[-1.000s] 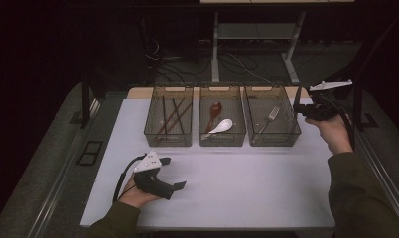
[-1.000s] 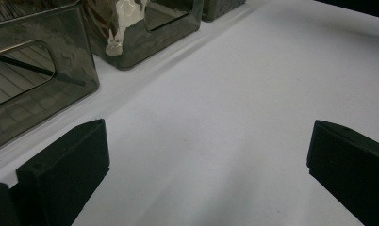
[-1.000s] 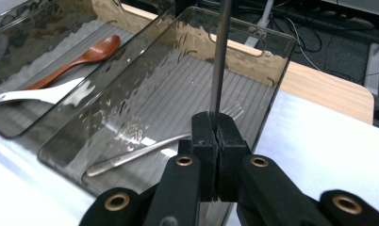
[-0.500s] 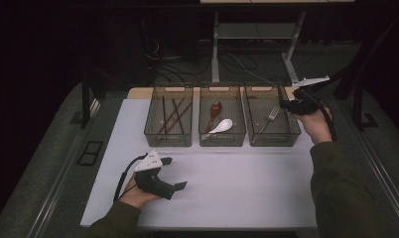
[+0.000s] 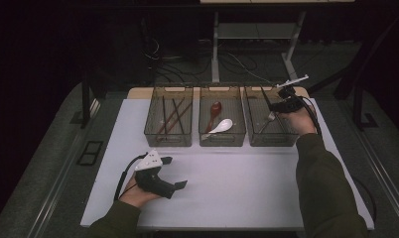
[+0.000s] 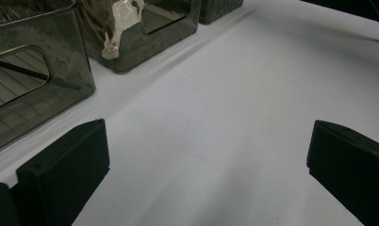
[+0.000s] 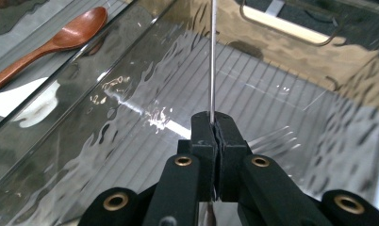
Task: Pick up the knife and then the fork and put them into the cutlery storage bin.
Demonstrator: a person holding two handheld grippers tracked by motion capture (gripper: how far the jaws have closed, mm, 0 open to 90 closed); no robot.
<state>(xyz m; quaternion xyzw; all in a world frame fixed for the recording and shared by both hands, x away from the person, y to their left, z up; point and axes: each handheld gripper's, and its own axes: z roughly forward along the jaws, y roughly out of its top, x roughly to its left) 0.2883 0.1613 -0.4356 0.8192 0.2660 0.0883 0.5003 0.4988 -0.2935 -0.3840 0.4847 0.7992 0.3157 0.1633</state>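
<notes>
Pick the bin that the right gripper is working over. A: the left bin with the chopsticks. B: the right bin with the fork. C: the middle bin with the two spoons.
B: the right gripper, shut on a thin metal utensil, sits over the right bin, where a fork lies.

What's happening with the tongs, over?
Right tongs shut on thin metal utensil over right bin. Left tongs open, resting on table. Fork lies below.

Open table (image 5: 247,178) before three bins (image 5: 222,141)
</notes>
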